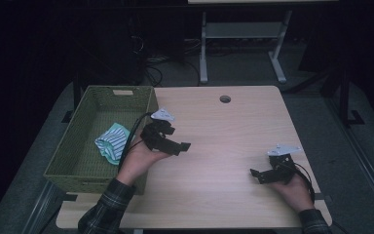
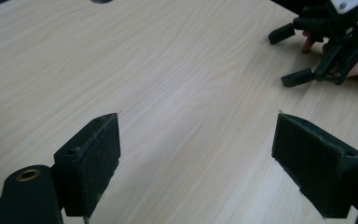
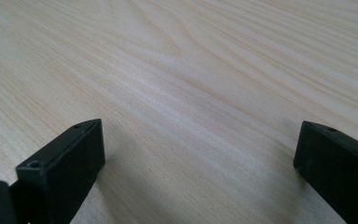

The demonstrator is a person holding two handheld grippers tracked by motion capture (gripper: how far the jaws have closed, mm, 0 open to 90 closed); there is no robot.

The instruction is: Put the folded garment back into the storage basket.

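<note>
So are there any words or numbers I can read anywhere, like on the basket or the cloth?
None can be read.
The green woven basket has a small pale tag on its far rim, too small and blurred to show any writing.
The striped cloth inside it shows stripes, no letters.
The left claw, right claw and wooden table carry no visible text.

Both grippers are matte black. The left gripper (image 1: pixel 173 141) and right gripper (image 1: pixel 263 174) each carry a grey three-cornered plate and trail a black cable. The person's sleeves (image 1: pixel 102 209), at the bottom of the frame, are dark plaid.
</note>
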